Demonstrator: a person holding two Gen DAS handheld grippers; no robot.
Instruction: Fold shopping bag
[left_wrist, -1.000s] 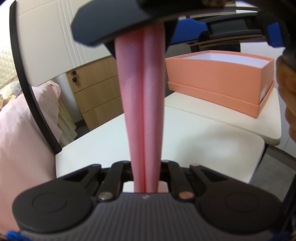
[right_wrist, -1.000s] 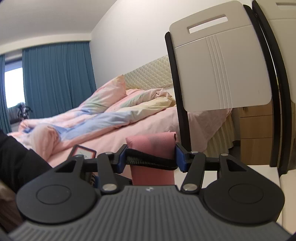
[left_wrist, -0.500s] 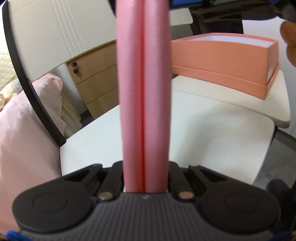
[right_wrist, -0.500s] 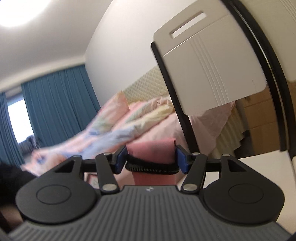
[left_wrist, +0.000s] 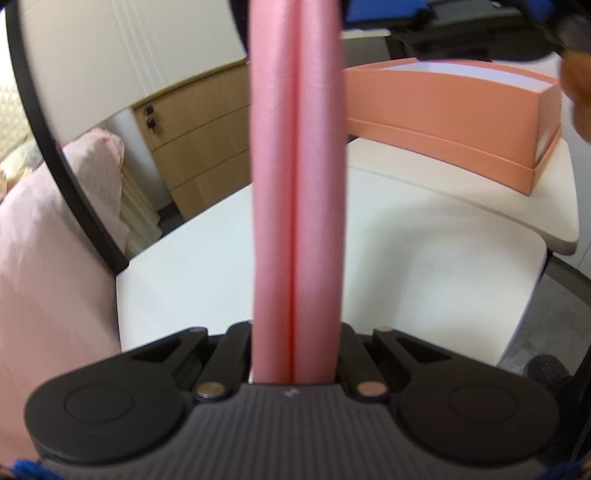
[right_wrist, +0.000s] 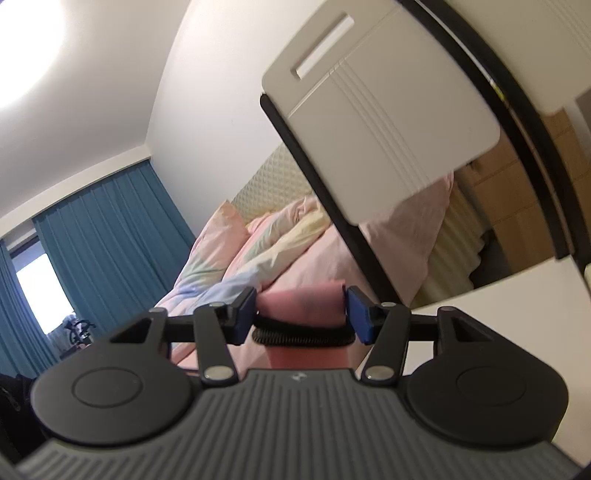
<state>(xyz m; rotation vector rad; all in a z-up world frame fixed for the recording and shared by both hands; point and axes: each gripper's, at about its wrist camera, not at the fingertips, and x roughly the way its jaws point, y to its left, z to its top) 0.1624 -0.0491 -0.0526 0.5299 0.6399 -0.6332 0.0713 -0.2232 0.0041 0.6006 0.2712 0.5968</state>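
Holding the strip taut between both hands is the heart of this step, as I judge it: the pink shopping bag (left_wrist: 295, 184) is already gathered into a long narrow band of two rolled halves lying side by side, and it spans the air above the pale surface (left_wrist: 424, 277) without touching it. The left claw (left_wrist: 295, 354) is pressed together on the near end of the band, its tips hidden behind the fabric. The right claw (right_wrist: 301, 310) pinches the far end across its width, the blue pads bearing on either side of the bunched cloth. To fold well from here, bring the two ends together evenly so that the halves stay aligned along their centre seam and do not twist. Ease the tension gently, because slack fabric of this kind probably sags and spreads. Lower the band toward the bare middle of the surface, well apart from the orange box (left_wrist: 461, 107) at the far side and from the white chair back (right_wrist: 376, 122) beside it. Neither grip should loosen until the fold rests flat.
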